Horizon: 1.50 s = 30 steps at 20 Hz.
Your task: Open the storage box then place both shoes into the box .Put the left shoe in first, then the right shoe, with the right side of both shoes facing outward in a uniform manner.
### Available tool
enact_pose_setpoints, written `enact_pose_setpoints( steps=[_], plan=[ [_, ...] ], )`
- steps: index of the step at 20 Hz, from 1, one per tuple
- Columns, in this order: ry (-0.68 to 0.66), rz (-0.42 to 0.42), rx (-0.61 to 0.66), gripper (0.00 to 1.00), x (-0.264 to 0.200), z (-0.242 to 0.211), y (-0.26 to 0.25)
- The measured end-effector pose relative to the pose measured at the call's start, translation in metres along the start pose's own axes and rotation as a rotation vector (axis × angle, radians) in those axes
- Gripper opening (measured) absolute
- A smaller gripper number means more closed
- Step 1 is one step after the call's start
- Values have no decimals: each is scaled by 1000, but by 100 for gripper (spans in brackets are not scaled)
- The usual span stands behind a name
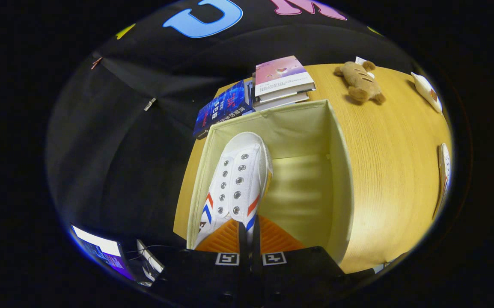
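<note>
Gripper view, left to right: books point(247, 100) behind the open box point(337, 171); gripper point(249, 233) fingers clamped on a white shoe point(236, 179), held over the box's left side. Second shoe point(444, 171) lies well apart on the table point(392, 162). Judging so, the first placing is underway and the second remains.

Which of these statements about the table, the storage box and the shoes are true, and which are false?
1. The storage box is open. True.
2. The hand-held gripper is shut on a white shoe over the left part of the box. True.
3. The plush toy lies inside the box. False: it lies on the wooden table, beyond the box.
4. A second shoe already rests in the box. False: it lies on the table to the right, apart from the box.
5. Books are stacked behind the box. True.
</note>
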<state>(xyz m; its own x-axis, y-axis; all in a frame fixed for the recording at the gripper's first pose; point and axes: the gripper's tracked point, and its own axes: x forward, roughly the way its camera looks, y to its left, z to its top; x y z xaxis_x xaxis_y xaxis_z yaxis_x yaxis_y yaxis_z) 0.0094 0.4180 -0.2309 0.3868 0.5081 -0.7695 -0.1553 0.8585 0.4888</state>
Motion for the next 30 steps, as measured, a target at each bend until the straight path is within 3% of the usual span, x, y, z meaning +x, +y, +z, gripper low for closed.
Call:
enact_pose_setpoints(
  steps=[3,4,8,12,15,21,30],
  plan=[
    [12,-6,8,6,15,-3,2],
    [5,24,8,19,17,-3,13],
    [-40,58,-113,98,-2,10,23],
    [-147,86,-218,98,-54,30,14],
    [-231,45,-282,99,-98,46,-28],
    [-328,-150,-370,99,-174,75,-164],
    [-241,-398,-329,99,-235,47,-386]
  ],
)
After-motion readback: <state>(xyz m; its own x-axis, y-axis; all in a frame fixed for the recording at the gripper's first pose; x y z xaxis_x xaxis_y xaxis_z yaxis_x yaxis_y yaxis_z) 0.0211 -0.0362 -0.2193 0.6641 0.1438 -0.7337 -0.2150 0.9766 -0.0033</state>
